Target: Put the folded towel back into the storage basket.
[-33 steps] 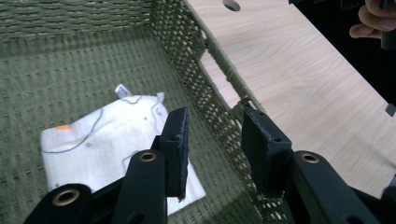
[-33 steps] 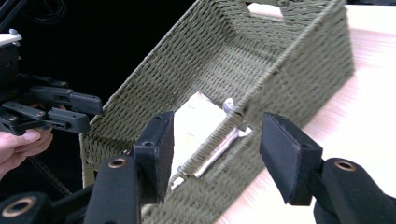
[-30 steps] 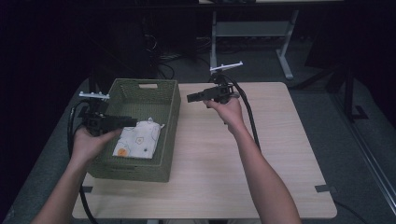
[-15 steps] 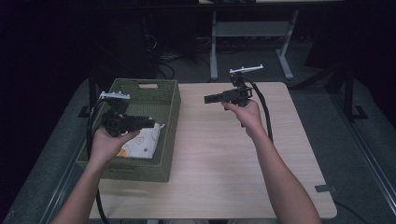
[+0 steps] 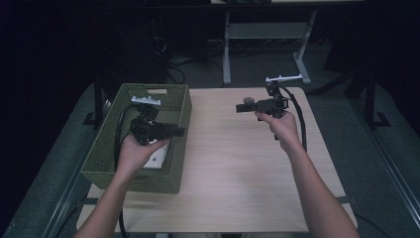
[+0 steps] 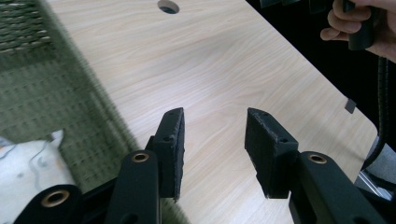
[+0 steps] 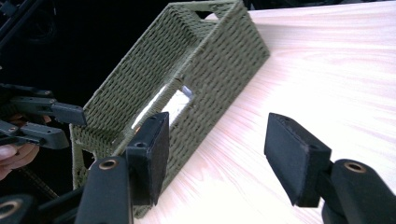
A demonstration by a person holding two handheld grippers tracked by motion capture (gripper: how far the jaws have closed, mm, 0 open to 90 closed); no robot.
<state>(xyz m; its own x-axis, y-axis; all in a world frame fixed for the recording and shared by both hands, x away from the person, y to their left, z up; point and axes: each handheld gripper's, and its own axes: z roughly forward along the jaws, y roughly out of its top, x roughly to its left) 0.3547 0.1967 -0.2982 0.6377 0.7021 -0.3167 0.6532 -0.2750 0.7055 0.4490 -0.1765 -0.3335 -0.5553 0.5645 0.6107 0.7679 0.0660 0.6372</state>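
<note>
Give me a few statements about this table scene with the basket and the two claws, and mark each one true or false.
1. The green woven basket stands on the left part of the wooden table. True.
2. The left claw grips a white packet. False: its jaws are open with nothing between them; the white packet lies in the basket.
3. The right claw is open and empty. True.
4. The basket lies tipped on its side. False: it stands upright, open side up.
5. The right hand is over the basket. False: it is over the table's right part.
</note>
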